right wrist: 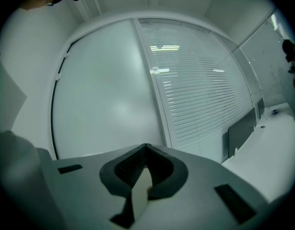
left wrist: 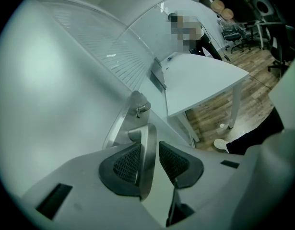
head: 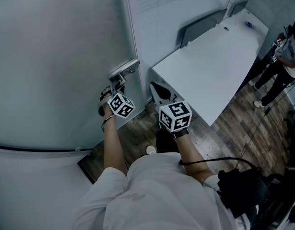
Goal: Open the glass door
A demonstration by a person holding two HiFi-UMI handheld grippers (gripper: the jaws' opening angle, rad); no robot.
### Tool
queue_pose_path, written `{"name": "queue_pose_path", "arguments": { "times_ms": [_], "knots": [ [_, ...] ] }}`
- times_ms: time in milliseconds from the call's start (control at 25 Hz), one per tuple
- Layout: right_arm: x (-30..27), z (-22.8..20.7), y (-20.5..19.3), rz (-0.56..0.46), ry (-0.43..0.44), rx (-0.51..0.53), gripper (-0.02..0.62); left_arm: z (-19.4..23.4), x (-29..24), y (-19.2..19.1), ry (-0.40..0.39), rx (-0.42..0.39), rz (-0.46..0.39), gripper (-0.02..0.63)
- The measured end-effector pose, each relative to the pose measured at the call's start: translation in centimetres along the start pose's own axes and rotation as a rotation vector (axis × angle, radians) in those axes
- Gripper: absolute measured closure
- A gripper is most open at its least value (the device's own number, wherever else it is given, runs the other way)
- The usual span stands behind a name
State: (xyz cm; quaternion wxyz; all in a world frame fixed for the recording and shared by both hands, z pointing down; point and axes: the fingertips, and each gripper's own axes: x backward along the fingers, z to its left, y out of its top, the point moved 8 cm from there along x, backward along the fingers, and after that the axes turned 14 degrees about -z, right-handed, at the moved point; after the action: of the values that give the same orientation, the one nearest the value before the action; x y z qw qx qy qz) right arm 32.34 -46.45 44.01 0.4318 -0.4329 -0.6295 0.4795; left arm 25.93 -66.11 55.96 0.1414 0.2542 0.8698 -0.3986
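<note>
Glass door fills the left of the head view, frosted, smooth and pale, and by the look of it shut against its frame. The left claw is on its lever handle, jaws half closed around that flat, brushed-metal blade. The blade lies hard against the left ribbed pad, with a thin pale sliver on the right pad's side. That's the worry: this is slick steel on rubber mesh, held near the lever's free end. If the wrist rolls faster than the lever turns, I'd expect the blade to slide out and spring back. Pulling before the latch clears would only strain the frame. Above the lever sits a small thumb-turn on the same long metal backplate; if it's locked, turning won't help, and I can't tell from here. The right claw is pinched fully together on nothing, held out toward the door and the slatted blinds behind the next pane. Watch the swing too, whichever way it goes: the white, hard-edged worktop stands near the handle side, and the person's shoe is close on the wood-plank floor.
</note>
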Motion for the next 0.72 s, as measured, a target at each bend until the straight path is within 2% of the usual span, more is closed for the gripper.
{"name": "queue_pose_path", "arguments": {
  "times_ms": [440, 720],
  "knots": [
    [1.4, -0.2, 0.6, -0.004, 0.020, 0.012, 0.594, -2.1, 1.1, 1.0, 0.004, -0.024, 0.031, 0.486],
    [3.1, -0.6, 2.4, -0.019, 0.031, -0.009, 0.594, -3.0, 1.6, 0.7, -0.039, -0.039, 0.125, 0.486]
  ]
}}
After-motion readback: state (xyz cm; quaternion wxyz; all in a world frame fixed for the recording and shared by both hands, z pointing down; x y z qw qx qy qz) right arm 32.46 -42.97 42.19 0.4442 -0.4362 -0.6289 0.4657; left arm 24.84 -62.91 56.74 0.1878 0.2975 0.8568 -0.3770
